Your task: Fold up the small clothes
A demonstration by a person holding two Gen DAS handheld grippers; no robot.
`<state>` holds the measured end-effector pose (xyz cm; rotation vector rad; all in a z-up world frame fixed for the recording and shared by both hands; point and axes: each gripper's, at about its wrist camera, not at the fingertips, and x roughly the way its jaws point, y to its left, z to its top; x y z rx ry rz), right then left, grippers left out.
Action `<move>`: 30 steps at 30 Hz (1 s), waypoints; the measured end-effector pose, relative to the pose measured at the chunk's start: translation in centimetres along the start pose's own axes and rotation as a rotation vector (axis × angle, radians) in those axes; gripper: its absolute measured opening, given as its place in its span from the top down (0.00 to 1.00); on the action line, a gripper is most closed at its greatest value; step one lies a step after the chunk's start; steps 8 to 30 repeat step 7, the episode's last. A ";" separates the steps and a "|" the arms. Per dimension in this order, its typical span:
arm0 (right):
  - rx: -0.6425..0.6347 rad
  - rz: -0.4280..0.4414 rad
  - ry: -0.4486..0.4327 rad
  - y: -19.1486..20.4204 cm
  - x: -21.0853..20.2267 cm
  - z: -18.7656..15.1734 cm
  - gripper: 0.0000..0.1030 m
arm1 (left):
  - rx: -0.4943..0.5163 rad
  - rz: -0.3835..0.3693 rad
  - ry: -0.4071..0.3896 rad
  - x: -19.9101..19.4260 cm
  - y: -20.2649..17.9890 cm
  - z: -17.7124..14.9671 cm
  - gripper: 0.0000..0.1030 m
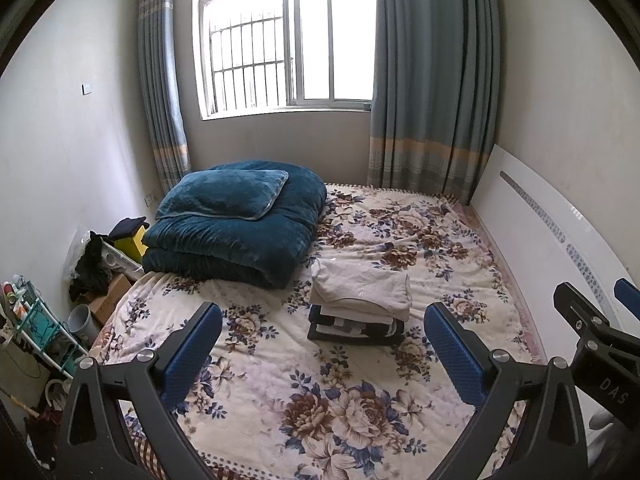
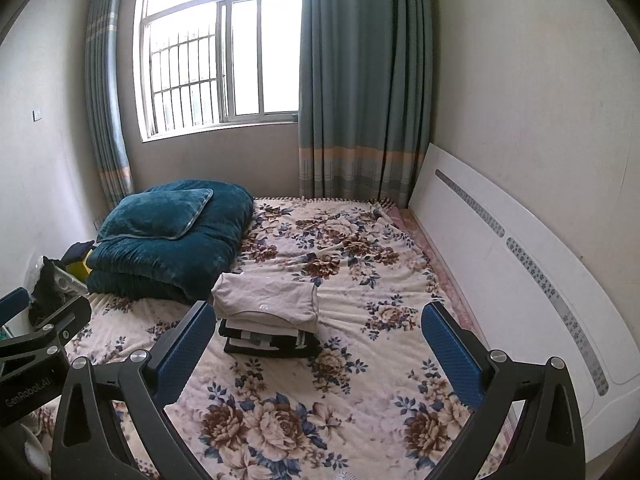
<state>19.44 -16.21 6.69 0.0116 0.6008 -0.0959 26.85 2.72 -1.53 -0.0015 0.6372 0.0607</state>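
**Left wrist view: both grippers released above a finished stack**

Left wrist view: my left gripper [image 1: 324, 344] hangs over the floral bedspread [image 1: 320, 408] with its blue pads [image 1: 192, 354] spread wide and nothing between them. The stack of folded clothes [image 1: 360, 308] lies on the bedspread ahead, framed between the two pads but apart from both. A beige garment [image 1: 360, 288] forms the top layer; darker, black-and-white pieces lie beneath it. Just behind and to the left of the stack sits a folded teal quilt [image 1: 240, 240] bearing a matching pillow [image 1: 224, 194]. At the right edge I see part of my right gripper [image 1: 592, 300].

Right wrist view: my right gripper [image 2: 320, 344] is likewise released and empty, and the stack [image 2: 268, 320] appears near its left pad [image 2: 184, 354] without contact. A white headboard [image 2: 500, 280] stands along the bed's right side. Behind the bed are a window [image 2: 220, 64] and blue-grey curtains [image 2: 364, 80].
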 end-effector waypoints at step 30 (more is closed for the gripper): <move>0.005 -0.005 -0.001 -0.1 -0.2 -0.3 0.00 | 0.000 0.015 -0.016 -0.5 -0.1 0.6 0.00</move>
